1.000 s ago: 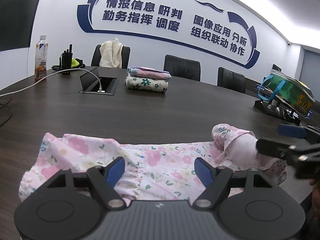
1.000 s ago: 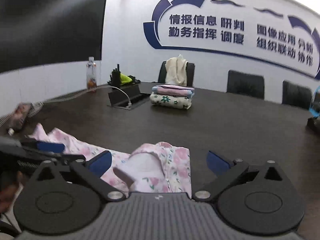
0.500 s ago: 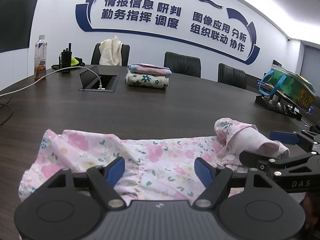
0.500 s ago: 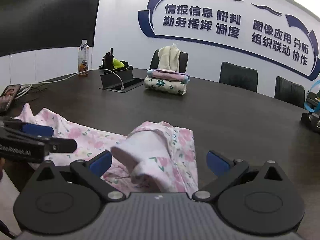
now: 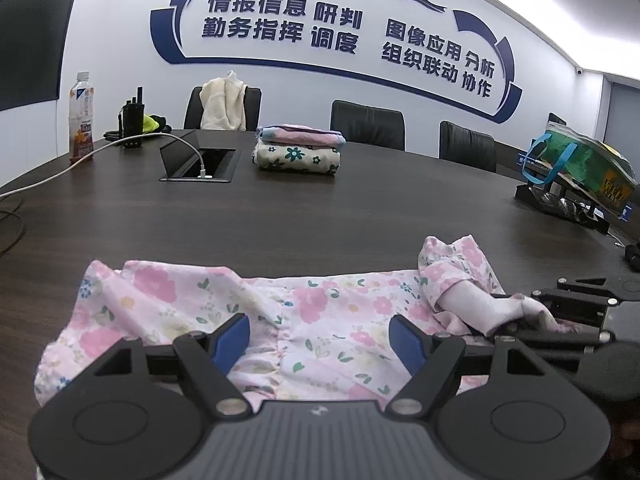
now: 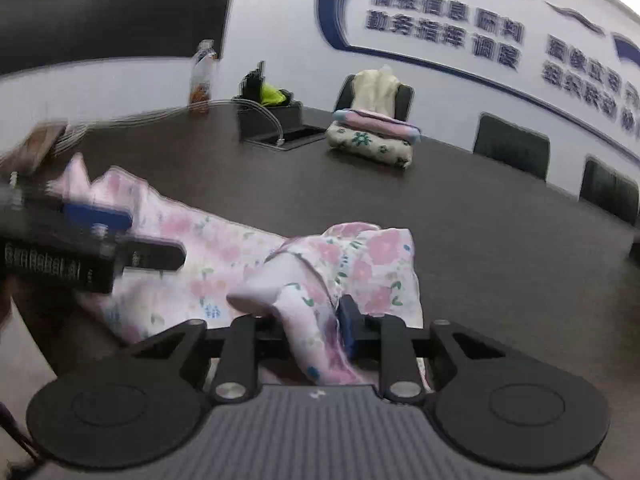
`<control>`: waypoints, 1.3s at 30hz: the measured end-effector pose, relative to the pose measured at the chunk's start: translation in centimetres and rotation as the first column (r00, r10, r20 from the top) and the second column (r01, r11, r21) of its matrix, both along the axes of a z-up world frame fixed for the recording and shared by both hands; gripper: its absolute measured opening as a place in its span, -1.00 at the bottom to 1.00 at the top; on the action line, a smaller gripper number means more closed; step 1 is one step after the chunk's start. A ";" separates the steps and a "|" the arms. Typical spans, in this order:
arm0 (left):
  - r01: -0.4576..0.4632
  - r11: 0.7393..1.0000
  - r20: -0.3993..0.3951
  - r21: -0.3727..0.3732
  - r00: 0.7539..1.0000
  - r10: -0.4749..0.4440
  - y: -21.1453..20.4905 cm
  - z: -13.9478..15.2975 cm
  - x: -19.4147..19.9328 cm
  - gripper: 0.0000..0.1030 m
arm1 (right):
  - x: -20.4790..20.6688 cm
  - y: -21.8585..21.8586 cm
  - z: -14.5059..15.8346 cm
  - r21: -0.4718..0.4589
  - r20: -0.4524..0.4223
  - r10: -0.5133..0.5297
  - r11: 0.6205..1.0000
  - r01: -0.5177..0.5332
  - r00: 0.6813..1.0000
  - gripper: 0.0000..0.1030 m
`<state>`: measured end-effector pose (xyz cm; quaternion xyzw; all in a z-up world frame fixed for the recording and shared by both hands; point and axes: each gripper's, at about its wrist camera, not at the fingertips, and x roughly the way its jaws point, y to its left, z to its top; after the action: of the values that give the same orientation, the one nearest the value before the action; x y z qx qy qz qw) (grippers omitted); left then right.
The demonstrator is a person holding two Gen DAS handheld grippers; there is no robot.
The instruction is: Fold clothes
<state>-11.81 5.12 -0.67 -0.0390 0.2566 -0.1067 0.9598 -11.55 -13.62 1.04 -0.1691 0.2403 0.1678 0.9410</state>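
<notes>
Dark meeting table (image 5: 320,216) carried the floral garment (image 5: 304,312). Right gripper (image 6: 306,326) was closing, apparently pinching its bunched end; left gripper (image 5: 320,338) stood wide above it. Next: lift and spread.

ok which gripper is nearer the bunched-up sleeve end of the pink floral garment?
Right. The right gripper is closing with the sleeve end between its jaws. The left gripper sits open over the garment's middle, well to the side.
</notes>
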 end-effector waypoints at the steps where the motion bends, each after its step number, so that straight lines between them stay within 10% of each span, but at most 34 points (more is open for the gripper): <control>1: 0.000 1.000 -0.002 -0.002 1.000 0.000 0.0 0.1 0.1 0.47 | -0.1 0.5 -0.1 -0.055 0.011 0.017 0.998 -0.016 1.000 -0.65; 12: 0.046 0.999 0.049 0.013 0.998 -0.046 -0.7 2.3 -0.2 0.46 | 6.3 -1.0 -1.9 -0.542 0.094 0.198 0.832 -0.116 0.976 -0.64; 17: 0.059 0.997 0.042 0.047 0.997 -0.060 1.1 4.3 1.8 0.47 | 6.4 -3.7 3.6 -0.226 0.074 0.143 0.966 -0.123 0.987 0.57; 22: 0.180 0.975 -0.042 0.127 0.983 -0.176 0.3 5.4 7.6 0.54 | 5.4 -8.7 6.2 0.099 0.010 -0.042 0.994 0.040 0.999 0.59; 28: 0.310 0.950 -0.211 0.047 0.932 -0.294 -1.3 3.5 12.9 0.44 | 7.0 -12.3 3.2 0.174 -0.127 -0.190 0.962 0.211 0.974 0.54; 32: 0.306 0.952 -0.259 0.019 0.921 -0.291 -1.1 2.3 13.3 -0.14 | 8.6 -12.4 1.3 0.171 -0.193 -0.148 0.968 0.182 0.970 -0.36; 39: 0.214 0.977 -0.251 -0.017 0.944 -0.211 -0.8 1.6 11.3 -0.53 | 15.4 -11.0 1.0 0.081 -0.195 -0.092 0.991 0.109 0.976 -0.64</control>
<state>-0.46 4.30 0.98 -0.0193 0.3797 -0.2025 0.9025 3.88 -24.64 2.00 -0.0969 0.3299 0.1462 0.9276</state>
